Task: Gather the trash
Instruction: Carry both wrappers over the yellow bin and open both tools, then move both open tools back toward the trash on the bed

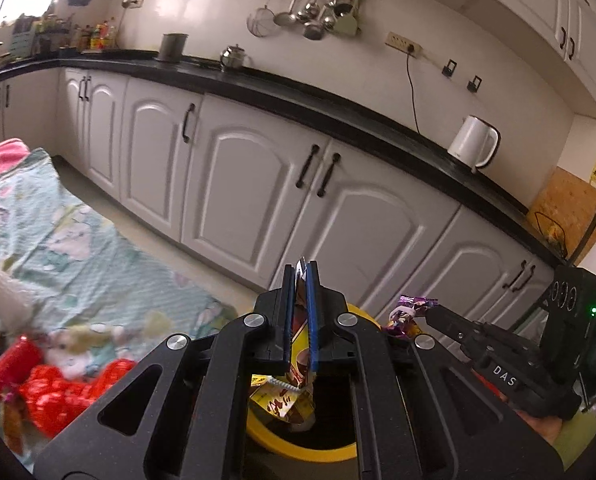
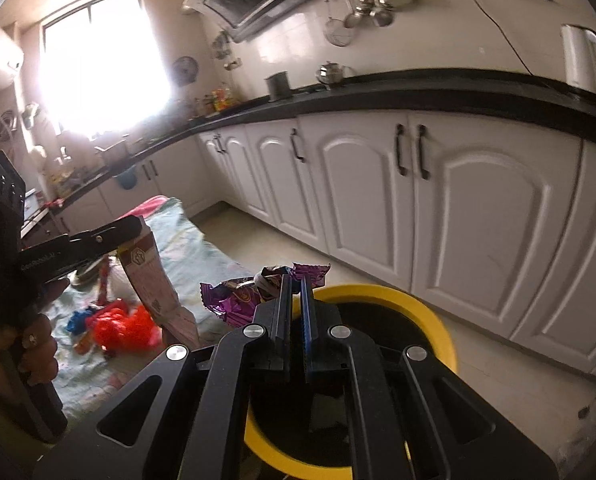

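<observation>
Above the round yellow-rimmed bin [image 2: 438, 312] with its black inside, both tools hang close together. The left tool [image 1: 301, 316] is pinched shut on a flat brown-and-yellow snack packet [image 1: 298, 396] — its long side points straight down into the bin. The right tool [image 2: 295, 320] is squeezed shut on a crinkly purple wrapper [image 2: 237, 292], just over the bin's rim — more red trash [image 2: 121, 328] waits on the flowery green cloth [image 1: 77, 248].

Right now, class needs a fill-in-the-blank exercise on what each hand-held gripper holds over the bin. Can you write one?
1. The left hand-held gripper is shut on a ____ snack packet.
2. The right hand-held gripper pinches a ____ wrapper.
3. The bin below has a ____ rim.

Missing words: brown; purple; yellow
</observation>
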Demonstrator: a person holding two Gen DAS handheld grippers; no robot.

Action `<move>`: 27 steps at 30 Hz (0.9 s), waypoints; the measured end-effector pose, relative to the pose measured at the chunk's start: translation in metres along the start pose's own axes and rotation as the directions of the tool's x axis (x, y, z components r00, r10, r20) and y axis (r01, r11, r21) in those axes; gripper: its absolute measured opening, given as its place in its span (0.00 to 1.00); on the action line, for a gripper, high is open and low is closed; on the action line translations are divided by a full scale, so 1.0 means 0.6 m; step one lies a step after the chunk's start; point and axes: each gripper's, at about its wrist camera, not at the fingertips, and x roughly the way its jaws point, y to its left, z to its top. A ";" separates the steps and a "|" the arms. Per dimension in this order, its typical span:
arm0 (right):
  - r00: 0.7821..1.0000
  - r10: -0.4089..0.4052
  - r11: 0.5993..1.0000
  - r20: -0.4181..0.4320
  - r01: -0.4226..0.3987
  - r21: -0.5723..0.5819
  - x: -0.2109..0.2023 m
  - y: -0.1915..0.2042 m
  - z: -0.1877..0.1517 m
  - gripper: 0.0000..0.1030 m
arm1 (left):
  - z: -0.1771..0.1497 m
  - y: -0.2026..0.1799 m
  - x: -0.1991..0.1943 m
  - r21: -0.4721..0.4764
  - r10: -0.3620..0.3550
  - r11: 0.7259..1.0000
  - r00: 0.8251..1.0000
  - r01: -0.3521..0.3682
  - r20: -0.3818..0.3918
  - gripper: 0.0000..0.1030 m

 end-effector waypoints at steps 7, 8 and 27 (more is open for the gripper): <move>0.999 -0.038 0.999 -0.038 0.037 -0.008 0.003 -0.036 -0.025 0.04 | -0.015 -0.018 0.041 -0.007 -0.024 1.000 0.999 0.024 -0.045 0.02; 0.998 -0.041 0.999 -0.049 0.041 -0.010 0.005 -0.040 -0.030 0.04 | -0.018 -0.020 0.047 -0.008 -0.027 1.000 0.998 0.027 -0.053 0.02; 0.987 -0.058 0.996 -0.151 0.067 0.054 0.040 -0.061 -0.060 0.33 | -0.042 0.012 0.066 -0.083 -0.015 0.997 0.996 0.008 -0.090 0.57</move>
